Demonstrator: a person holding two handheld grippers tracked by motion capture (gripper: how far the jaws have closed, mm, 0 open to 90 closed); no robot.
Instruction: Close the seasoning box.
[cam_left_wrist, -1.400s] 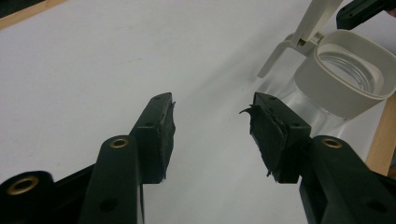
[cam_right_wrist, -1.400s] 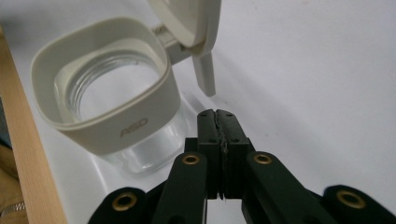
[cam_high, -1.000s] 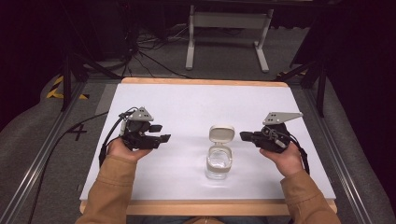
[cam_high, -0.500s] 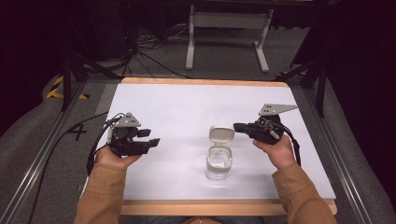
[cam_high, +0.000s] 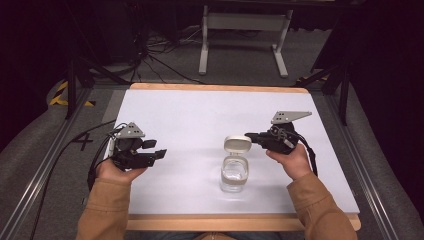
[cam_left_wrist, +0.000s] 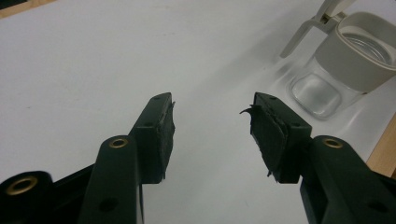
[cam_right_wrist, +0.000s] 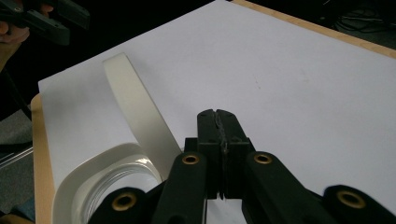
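A clear jar (cam_high: 234, 174) with its hinged lid (cam_high: 237, 144) flipped up stands on the white counter (cam_high: 200, 120), at about five o'clock from centre. The left claw (cam_high: 161, 152) hangs spread apart at eight o'clock, well apart from the jar. The right claw (cam_high: 248, 136) is pressed closed on nothing, its tips just beside the lid.

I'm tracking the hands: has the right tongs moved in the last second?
Yes. In the high view the right tongs have swung in toward the jar, whose place is unchanged; their closed tips now reach its raised lid.
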